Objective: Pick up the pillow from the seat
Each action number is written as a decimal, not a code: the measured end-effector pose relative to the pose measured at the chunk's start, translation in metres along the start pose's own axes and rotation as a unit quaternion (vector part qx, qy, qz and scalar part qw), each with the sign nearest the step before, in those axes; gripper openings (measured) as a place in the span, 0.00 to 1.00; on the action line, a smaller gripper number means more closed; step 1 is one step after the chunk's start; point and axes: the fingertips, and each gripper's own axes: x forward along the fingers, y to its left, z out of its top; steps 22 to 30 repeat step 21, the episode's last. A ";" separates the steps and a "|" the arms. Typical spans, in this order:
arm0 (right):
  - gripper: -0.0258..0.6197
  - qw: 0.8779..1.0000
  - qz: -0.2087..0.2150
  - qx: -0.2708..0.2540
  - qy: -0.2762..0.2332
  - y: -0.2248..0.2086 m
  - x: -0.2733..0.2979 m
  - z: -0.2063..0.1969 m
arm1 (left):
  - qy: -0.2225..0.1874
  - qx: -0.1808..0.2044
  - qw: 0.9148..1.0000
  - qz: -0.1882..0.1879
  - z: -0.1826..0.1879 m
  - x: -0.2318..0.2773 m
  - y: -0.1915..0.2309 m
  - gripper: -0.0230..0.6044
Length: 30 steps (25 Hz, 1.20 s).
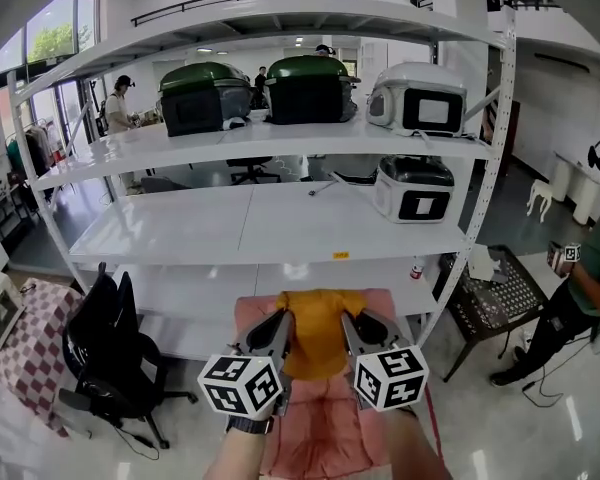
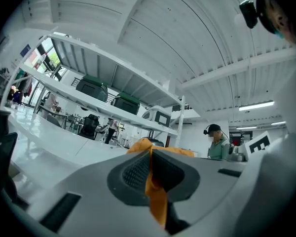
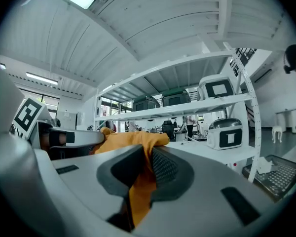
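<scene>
Two grippers are engaged on one yellow pillow (image 1: 318, 333). The left gripper (image 1: 282, 320) has its jaws pressed together on the pillow's left edge; in the left gripper view, yellow cloth (image 2: 155, 201) is pinched between the ribbed pads of that gripper (image 2: 150, 156) and bulges out beyond its tips. The right gripper (image 1: 348, 320) is likewise clamped on the pillow's right edge, and the right gripper view shows cloth (image 3: 128, 142) squeezed between the pads of that gripper (image 3: 148, 158) and spreading away to its left. Both grippers point level, side by side, with the pillow stretched between their tips and hanging just ahead of them. A pink seat (image 1: 325, 423) lies below and behind the grippers; whether the pillow's lower edge touches it cannot be told. A white shelf rack (image 1: 260, 230) stands beyond the jaws. A black office chair (image 1: 110, 358) is well to the left of the left gripper, and a person (image 1: 592, 273) stands well to the right of the right gripper.
</scene>
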 end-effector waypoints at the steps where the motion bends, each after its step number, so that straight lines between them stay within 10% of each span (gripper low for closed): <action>1: 0.11 1.000 0.001 -0.001 0.000 0.002 0.000 0.000 | 0.000 0.000 1.000 0.001 0.001 -0.002 0.001 0.07; 30: 0.10 1.000 0.008 -0.006 0.000 0.022 0.004 0.000 | -0.005 0.009 1.000 0.011 0.008 -0.017 0.011 0.06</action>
